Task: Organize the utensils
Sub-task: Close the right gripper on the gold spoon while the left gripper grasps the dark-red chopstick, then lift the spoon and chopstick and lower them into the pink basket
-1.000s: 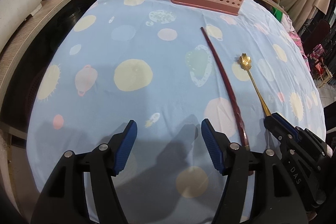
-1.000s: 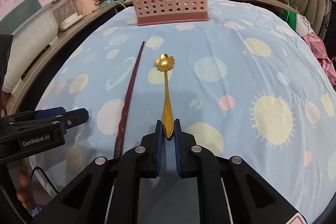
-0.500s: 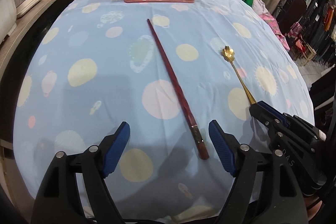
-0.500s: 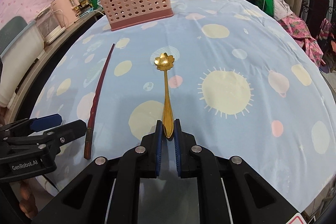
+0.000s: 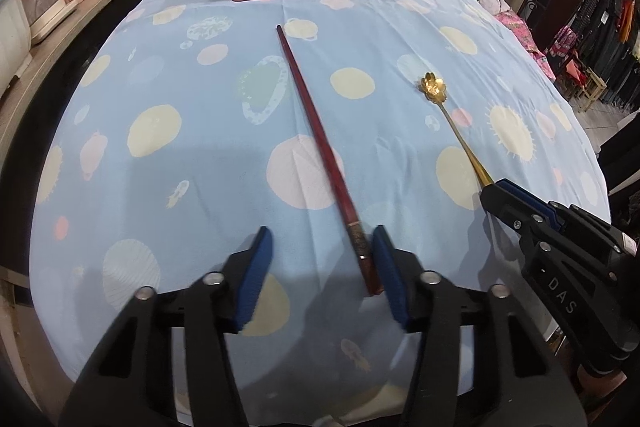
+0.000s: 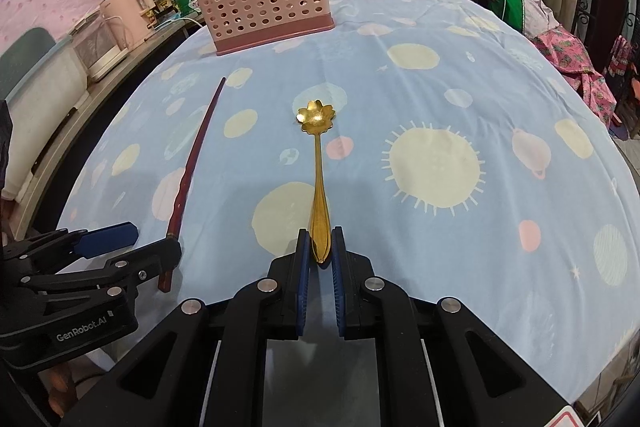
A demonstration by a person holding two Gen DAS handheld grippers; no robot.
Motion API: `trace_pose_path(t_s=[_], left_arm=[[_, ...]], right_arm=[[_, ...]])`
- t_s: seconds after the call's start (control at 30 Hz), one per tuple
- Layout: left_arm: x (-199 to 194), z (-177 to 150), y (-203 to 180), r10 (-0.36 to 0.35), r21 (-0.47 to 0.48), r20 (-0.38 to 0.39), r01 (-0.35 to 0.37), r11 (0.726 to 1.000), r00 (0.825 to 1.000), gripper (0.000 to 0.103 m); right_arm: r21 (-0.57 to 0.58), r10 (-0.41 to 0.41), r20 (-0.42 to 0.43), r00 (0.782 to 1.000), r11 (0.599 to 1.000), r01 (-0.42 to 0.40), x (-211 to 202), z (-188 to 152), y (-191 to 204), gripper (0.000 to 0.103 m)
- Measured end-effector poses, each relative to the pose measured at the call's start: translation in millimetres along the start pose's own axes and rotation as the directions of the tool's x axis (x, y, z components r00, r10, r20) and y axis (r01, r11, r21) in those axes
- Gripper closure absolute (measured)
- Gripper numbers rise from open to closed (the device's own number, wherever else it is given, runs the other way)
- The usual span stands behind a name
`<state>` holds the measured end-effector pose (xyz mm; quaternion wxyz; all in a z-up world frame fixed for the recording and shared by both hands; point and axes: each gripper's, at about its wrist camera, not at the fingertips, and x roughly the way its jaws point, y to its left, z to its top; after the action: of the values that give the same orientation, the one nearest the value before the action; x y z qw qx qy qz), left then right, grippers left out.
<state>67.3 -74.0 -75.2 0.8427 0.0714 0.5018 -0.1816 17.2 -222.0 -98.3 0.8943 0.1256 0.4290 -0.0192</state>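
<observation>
Right hand-held gripper (image 6: 319,255) pinches a gold flower-bowled spoon (image 6: 319,167); left hand-held gripper (image 5: 322,263) closing around a dark-red chopstick (image 5: 320,143).

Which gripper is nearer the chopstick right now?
Left. The left gripper straddles the chopstick's thick end, jaws closing, not yet clamped. The right gripper is off to the side, shut on the spoon.
</observation>
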Motion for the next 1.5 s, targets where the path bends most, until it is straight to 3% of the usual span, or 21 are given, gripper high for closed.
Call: trace_pose_path(t_s=[0.23,0.43,0.8,1.13,1.5], left_arm=[[-2.5,-1.3,2.6,-0.040,-0.008,-0.001,0.040,0.999,0.999,0.093],[-14.2,2.4,12.7,-0.044,-0.046,0.032,0.045,0.998,0.999,0.095],[-65.7,34.0,35.1,-0.046,-0.114,0.175,0.066,0.991,0.984,0.096],[-102.9,79.7,54.5,-0.024,-0.146,0.301,0.071,0.987,0.953,0.096],[-136.0,122.9,72.3,0.015,-0.160,0.413,0.056,0.985,0.910,0.096]], right_arm=[[-0.004,0.003,0.000,1.000,1.000,-0.003,-1.0,-1.3,2.1,0.093],[-0.008,0.014,0.009,1.000,1.000,-0.013,-7.2,0.2,5.1,0.093],[0.011,0.036,0.089,0.995,0.999,-0.037,-33.2,24.0,3.4,0.093],[0.033,0.054,0.196,0.979,0.998,-0.061,-56.0,68.9,-2.3,0.101],[0.058,0.097,0.224,0.970,0.992,-0.112,-56.8,95.6,-2.9,0.102]])
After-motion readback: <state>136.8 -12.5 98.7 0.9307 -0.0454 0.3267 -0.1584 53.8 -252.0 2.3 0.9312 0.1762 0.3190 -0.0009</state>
